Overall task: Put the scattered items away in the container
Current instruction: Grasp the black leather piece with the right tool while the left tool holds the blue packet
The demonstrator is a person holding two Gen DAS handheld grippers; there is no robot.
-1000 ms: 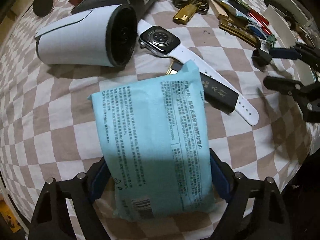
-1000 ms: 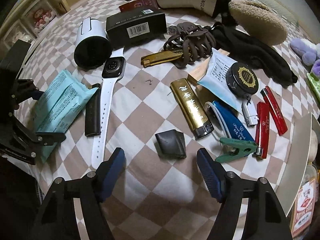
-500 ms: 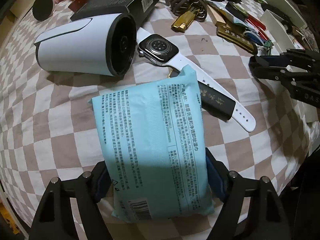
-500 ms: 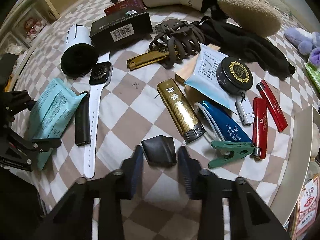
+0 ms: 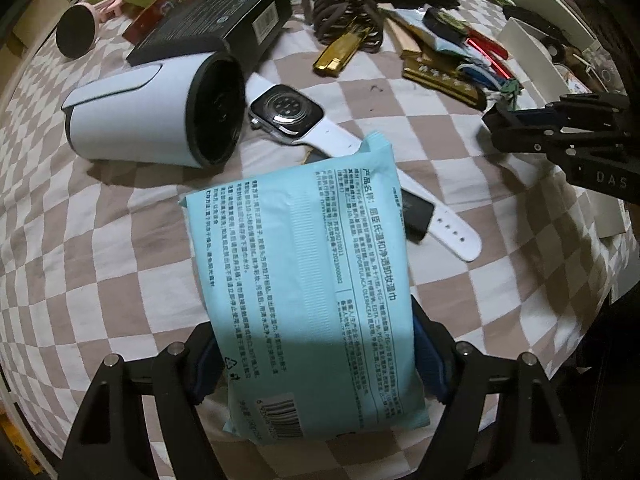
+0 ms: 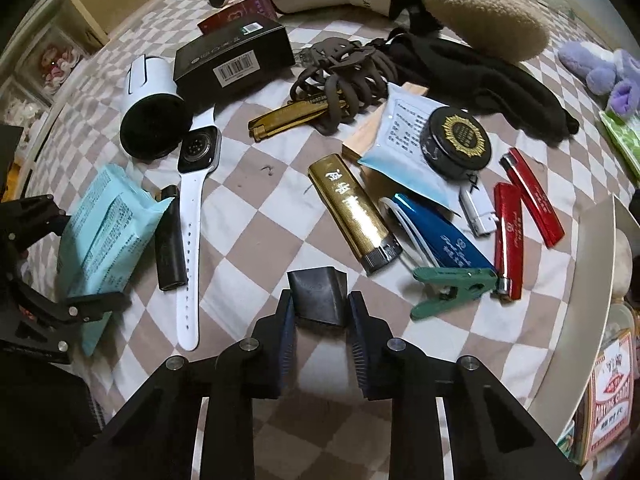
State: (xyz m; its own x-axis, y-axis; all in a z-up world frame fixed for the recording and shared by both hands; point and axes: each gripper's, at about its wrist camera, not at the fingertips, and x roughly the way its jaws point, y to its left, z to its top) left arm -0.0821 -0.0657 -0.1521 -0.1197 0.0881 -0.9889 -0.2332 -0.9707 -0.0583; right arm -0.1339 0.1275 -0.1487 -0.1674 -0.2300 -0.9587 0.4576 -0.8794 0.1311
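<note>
My left gripper is shut on a light blue wipes packet, which it grips by the barcode end, both pads pressed to its sides. In the right wrist view the same packet sits at the left with the left gripper around it. My right gripper is shut on a small black folded piece on the checked cloth, jaws touching both its sides. The right gripper also shows at the right of the left wrist view. A white tray's wall stands at the right edge.
Beyond the packet lie a white cylinder, a white-strapped smartwatch and a black box. Ahead of the right gripper are a gold lighter, a green clip, red lighters, a black tin and a brown hair claw.
The right gripper's jaws went from wide open to shut on the black piece as it moved forward. The left gripper kept hold of the packet and shifted slightly.
</note>
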